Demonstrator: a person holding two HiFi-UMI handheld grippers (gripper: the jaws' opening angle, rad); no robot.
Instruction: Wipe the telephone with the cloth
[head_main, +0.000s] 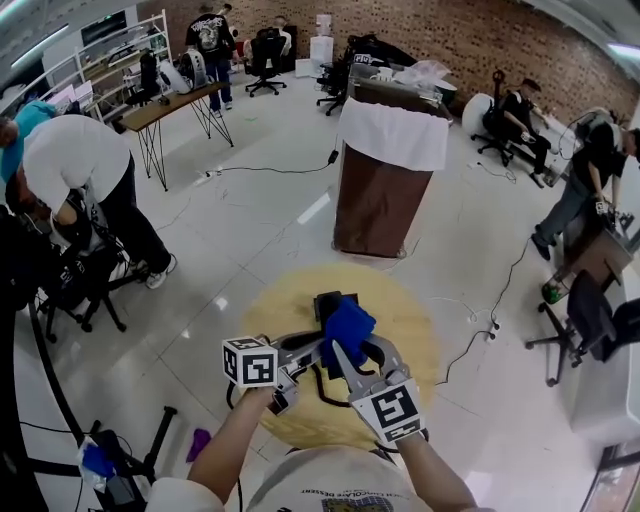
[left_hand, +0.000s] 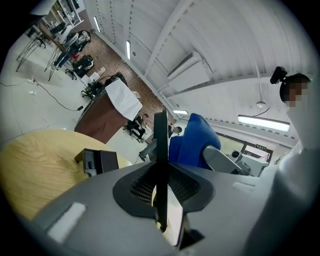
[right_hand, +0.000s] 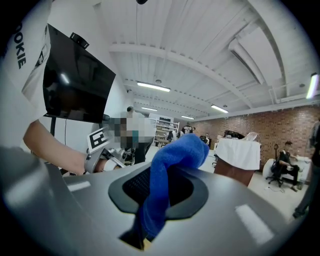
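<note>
Handset and cloth, held over round wooden table (head_main: 420, 335).
Right gripper (head_main: 345, 352) clamps blue cloth (head_main: 348, 328), which bunches above its jaws. Left gripper (head_main: 303, 352), jaws partly closed, grips thin black handset (left_hand: 160, 150) edge-on, just left of cloth. Black telephone base (head_main: 335, 302) sits on table's far side.

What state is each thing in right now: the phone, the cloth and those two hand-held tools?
left tool: shut on a thin black piece, apparently the handset.
handset: off its base, held on edge.
telephone base: resting on the round table.
cloth: bunched, lifted off the table.
right tool: shut on the cloth.
</note>
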